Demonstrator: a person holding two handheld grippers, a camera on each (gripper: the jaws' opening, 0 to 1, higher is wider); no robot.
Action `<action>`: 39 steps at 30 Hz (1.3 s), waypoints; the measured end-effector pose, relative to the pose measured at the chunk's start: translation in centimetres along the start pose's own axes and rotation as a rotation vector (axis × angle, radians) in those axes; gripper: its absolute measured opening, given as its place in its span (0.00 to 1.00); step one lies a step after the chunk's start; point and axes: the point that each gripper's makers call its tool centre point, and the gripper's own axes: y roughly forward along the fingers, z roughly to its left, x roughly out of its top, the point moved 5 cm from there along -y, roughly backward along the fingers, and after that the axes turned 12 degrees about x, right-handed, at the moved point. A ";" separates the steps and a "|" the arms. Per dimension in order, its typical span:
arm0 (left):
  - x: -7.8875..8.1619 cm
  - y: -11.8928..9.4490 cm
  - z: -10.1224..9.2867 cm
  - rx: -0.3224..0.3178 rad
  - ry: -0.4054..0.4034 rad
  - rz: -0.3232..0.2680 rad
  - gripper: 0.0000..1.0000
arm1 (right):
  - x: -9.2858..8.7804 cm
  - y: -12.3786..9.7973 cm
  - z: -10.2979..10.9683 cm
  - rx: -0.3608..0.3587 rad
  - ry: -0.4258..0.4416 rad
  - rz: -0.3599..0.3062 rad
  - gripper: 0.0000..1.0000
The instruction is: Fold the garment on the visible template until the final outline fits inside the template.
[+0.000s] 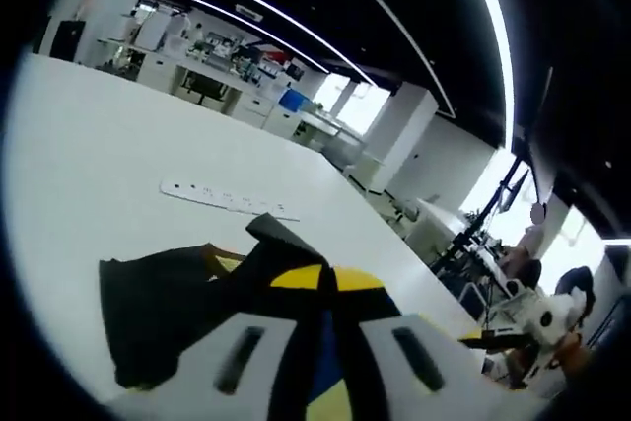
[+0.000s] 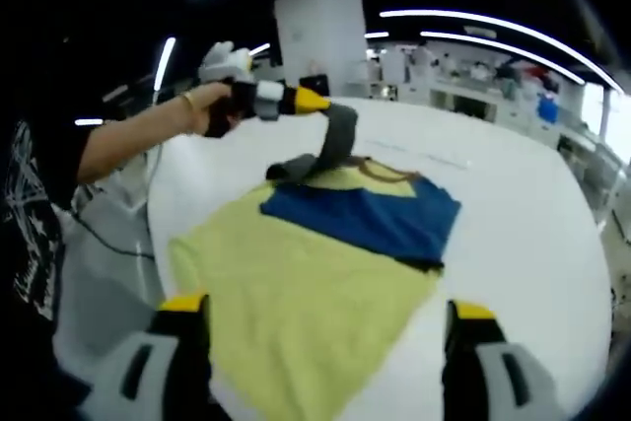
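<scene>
My right gripper (image 2: 320, 342) is showing two pale grey jaws, each carrying a dark oblong slot and ending in a yellow tip above a black band. My left gripper (image 1: 330, 293) is wearing the same pale grey with dark slots and yellow ends. Seen from the right gripper view, it is showing a white body, black midsection and yellow tip. I am wearing a black T-shirt (image 2: 30, 204) printed with thin white lines, and a thin bracelet (image 2: 185, 103) is circling my left wrist.

I see a large open room with a dark ceiling (image 1: 414, 7) crossed by long white strip lights (image 1: 266, 9), white pillars (image 2: 317, 29) at twelve o'clock, bright windows (image 1: 367, 105), and cluttered white workbenches (image 1: 222, 71) beyond.
</scene>
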 end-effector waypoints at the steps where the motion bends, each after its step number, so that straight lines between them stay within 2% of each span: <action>1: -0.3 0.2 -0.2 -0.002 -0.001 0.000 0.00 | 0.0 0.0 -0.1 0.000 0.002 -0.003 0.99; 11: -3.5 1.6 -2.1 -0.033 -0.002 0.050 0.00 | -0.2 -0.4 -0.7 -0.021 0.022 -0.013 0.99; 18: -4.0 2.1 -3.1 -0.091 -0.010 0.063 0.00 | -0.3 -0.8 -1.1 -0.042 0.036 -0.032 0.99; 21: -4.1 2.3 -3.3 -0.097 -0.004 0.068 0.00 | -0.4 -0.8 -1.1 -0.044 0.043 -0.042 0.99; 31: -6.6 3.6 -3.9 -0.110 -0.005 0.116 0.00 | -1.1 -0.9 -1.5 -0.053 0.067 -0.036 0.99; 39: -8.7 4.8 -4.8 -0.147 -0.010 0.166 0.00 | -1.8 -1.0 -2.2 -0.064 0.091 -0.041 0.99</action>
